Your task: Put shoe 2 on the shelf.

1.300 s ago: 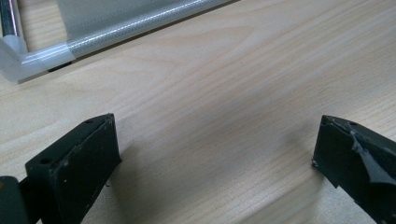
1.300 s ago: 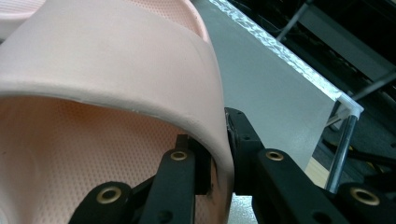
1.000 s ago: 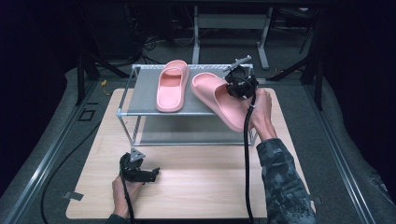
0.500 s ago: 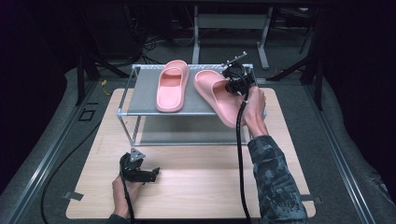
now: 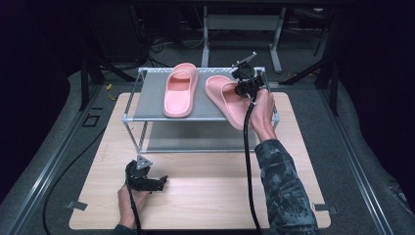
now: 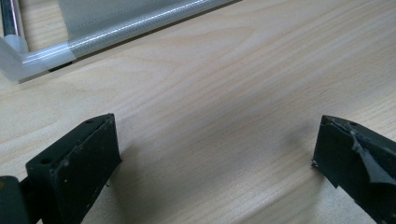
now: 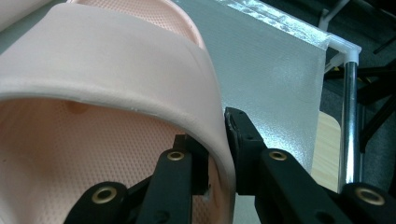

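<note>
Setting the second slipper straight on the rack.

The right slipper point(image 5: 226, 98) lies askew on the rack's top shelf point(image 5: 147, 105), my right tool point(image 7: 219, 154) clamped on its strap; next I square it beside its mate point(image 5: 180, 88) and let go. My left tool point(image 6: 215, 154) gapes empty over the table point(image 5: 205, 191).

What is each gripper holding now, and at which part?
The right gripper pinches the right slipper by the side of its strap. The left gripper holds nothing.

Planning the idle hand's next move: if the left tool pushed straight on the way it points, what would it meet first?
Probably the shoe rack's lower front rail and white corner joint; bare tabletop lies between, though depth is unclear.
</note>
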